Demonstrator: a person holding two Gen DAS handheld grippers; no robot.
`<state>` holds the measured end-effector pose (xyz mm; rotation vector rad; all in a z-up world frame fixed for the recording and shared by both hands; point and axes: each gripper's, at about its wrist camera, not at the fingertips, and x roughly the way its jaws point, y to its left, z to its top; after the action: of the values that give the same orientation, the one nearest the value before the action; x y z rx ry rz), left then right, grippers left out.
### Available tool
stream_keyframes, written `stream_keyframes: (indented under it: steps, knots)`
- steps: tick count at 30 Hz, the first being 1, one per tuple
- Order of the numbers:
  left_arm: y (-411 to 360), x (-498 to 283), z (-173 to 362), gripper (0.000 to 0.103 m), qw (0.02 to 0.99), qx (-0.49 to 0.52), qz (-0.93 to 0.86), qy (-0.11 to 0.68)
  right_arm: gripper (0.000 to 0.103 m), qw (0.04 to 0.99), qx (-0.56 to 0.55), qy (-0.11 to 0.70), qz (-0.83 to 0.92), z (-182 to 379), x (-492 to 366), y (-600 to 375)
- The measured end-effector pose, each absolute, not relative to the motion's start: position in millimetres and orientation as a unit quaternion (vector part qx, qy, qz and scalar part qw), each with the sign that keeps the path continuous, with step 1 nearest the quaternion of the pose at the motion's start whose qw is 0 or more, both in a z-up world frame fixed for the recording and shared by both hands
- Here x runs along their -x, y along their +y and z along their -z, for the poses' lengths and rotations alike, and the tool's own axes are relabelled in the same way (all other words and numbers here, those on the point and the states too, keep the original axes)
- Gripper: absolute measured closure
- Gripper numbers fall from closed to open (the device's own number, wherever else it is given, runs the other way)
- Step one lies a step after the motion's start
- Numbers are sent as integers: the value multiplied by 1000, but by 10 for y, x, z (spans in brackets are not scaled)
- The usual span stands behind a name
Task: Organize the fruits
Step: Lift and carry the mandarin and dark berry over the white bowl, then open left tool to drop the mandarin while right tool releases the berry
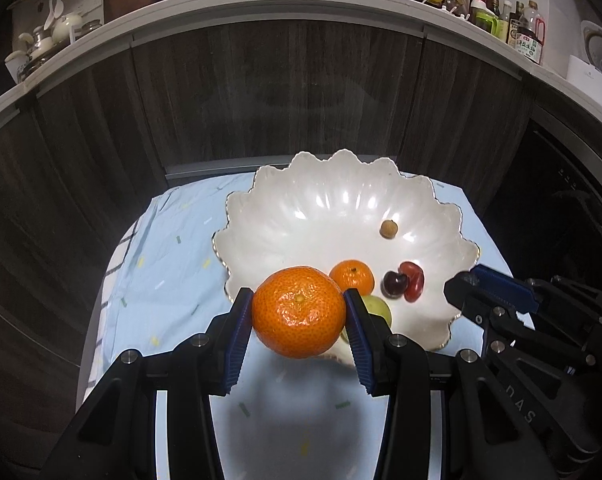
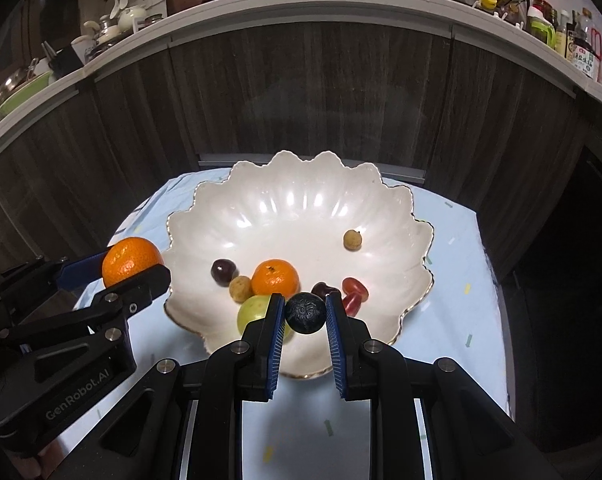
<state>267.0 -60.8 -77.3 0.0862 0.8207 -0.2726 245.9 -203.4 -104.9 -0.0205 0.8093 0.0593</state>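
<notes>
Tangerine [image 1: 299, 312] between jaws (clamped), bowl [image 1: 341, 200] behind

Both wrist cams fwd, close – shared white bowl [image 1: 261, 188] [image 2: 221, 184].

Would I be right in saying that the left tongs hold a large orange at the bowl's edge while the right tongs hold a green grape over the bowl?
Not quite: the right tongs hold a small black fruit, not a green grape, as the right wrist view shows. The left tongs do hold the large orange at the edge of the bowl.
</notes>
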Motion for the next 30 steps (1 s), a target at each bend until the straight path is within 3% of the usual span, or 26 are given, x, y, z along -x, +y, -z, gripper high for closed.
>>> stream_keyframes:
  steps: [26, 30]
  knots:
    - [-717, -3032, 1090, 57, 893, -52, 126, 429, 81, 900, -7, 436, -21, 1404, -2798, -2138]
    - [-707, -3028, 1125, 57, 891, -54, 119, 436, 77, 899, -7, 436, -19, 1404, -2799, -2141]
